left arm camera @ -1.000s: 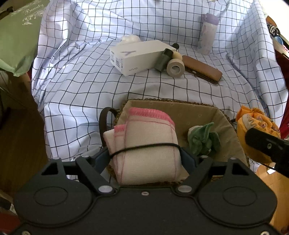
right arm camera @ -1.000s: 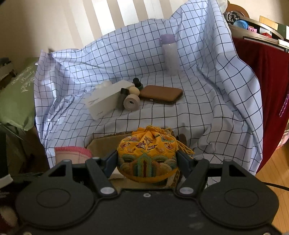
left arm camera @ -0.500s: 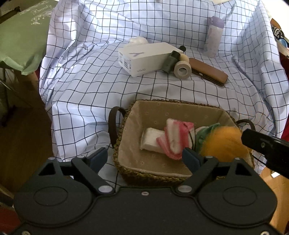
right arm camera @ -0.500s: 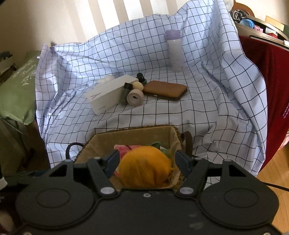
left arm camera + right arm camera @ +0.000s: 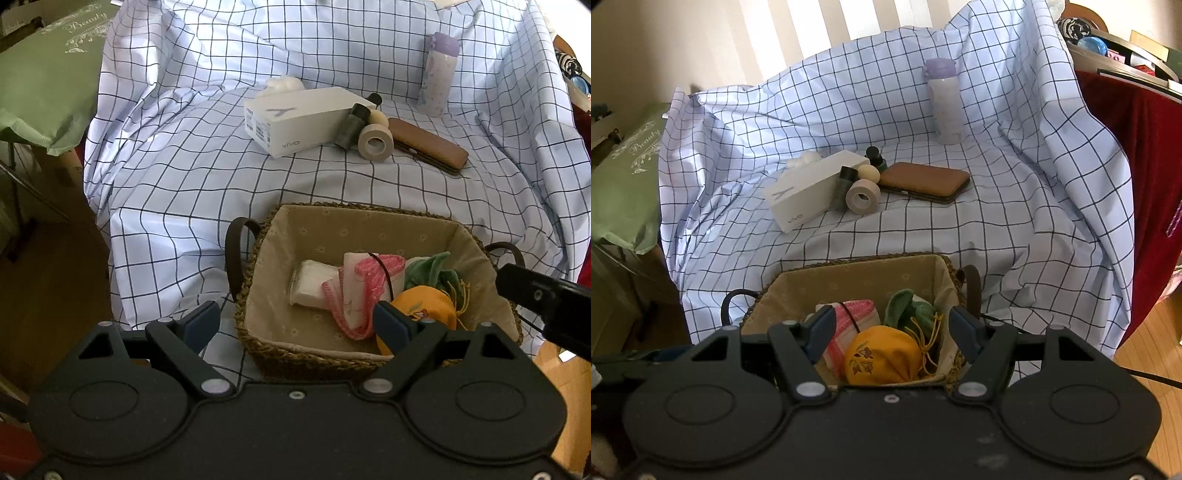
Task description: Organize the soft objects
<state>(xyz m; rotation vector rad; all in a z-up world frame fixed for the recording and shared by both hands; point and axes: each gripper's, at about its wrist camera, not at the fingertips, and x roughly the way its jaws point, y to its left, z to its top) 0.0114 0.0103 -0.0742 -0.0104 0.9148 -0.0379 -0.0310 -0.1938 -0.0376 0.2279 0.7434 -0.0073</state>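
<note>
Soft items: a pink-edged folded cloth [image 5: 364, 284], a green plush [image 5: 430, 271] and an orange drawstring pouch [image 5: 884, 356] are seen lying inside the lined wicker basket [image 5: 295, 354], crowded toward its right half.
Left gripper [image 5: 295, 323]: its jaws have just been opening and are held wide apart, with nothing clamped; the basket's near-left rim is seen between them.
Right gripper [image 5: 888, 330]: held apart above the pouch, which lies free below and is not pressed by the pads.
Remaining soft item: a white fluffy wad [image 5: 284, 83] is judged the likeliest next candidate; it lies behind the white box [image 5: 299, 120], well beyond the basket and toward the left.
Nearer hand: the left is judged better placed.
Approach: the box would have to be reached over.
Hard items: tape roll [image 5: 376, 142], brown case [image 5: 428, 149] and bottle [image 5: 439, 74] are left on the checked sheet [image 5: 166, 166].
</note>
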